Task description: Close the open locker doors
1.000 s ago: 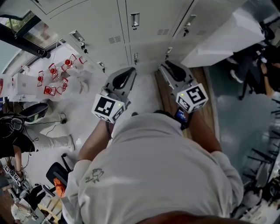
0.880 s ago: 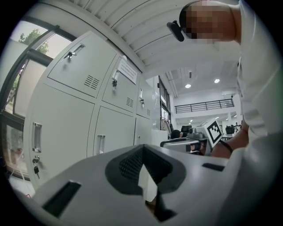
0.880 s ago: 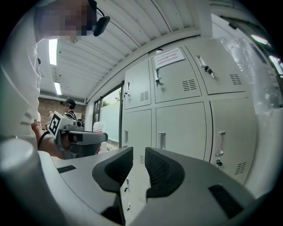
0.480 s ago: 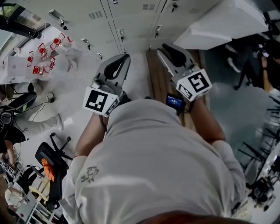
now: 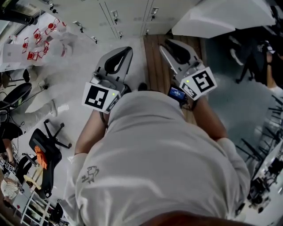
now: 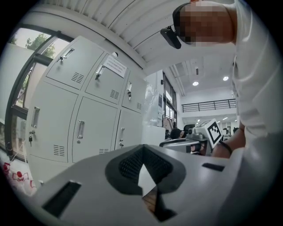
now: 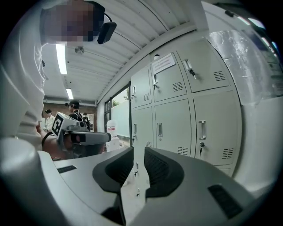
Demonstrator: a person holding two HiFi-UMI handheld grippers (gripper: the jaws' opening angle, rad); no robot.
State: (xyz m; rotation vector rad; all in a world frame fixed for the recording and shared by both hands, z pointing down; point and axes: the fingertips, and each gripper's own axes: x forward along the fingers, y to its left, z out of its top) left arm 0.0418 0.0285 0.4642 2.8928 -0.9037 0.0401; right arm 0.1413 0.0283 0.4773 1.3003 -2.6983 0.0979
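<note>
— Which door is standing open?

— Upper right of the head view. The open locker door [image 5: 221, 20] is swung out from the lockers [image 5: 132, 13], which run along the top edge. The other lockers I can see from here look shut.

— And the tools?

— Both point toward the lockers and touch nothing. The left gripper [image 5: 127, 49] has its jaw tips together and is empty. The right gripper [image 5: 164, 44] shows a narrow gap. Its jaws have just been closing a little, with nothing between them.
</note>
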